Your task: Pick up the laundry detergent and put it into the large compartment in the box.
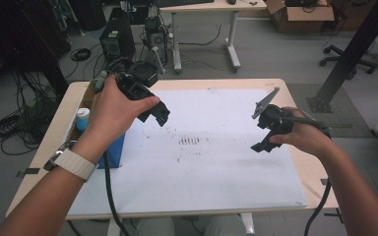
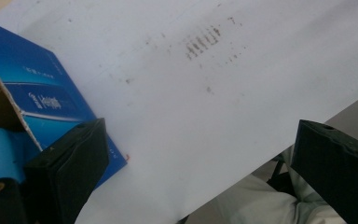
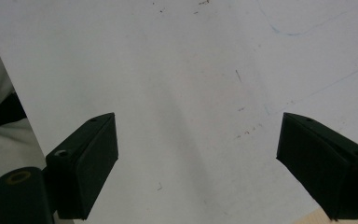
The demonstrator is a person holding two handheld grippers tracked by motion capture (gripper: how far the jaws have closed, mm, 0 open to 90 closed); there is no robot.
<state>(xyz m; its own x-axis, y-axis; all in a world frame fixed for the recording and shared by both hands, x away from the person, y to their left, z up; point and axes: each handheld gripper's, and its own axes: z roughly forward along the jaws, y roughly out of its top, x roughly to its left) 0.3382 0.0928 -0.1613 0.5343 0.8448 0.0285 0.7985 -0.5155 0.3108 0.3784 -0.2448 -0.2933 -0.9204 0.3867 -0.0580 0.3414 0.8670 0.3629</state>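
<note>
We hold both grippers above the white sheet on the worktop, fingers spread and empty: left gripper near the blue box, right gripper well apart.

Lab or robotics workroom, not home. Grey floor beyond left gripper: desktop computer tower, tangled black cables, second white-legged desk. Far beyond right gripper: open cardboard box, office-chair wheeled base, black metal rig post. Under both grippers: wooden table covered with stained white sheet.
</note>
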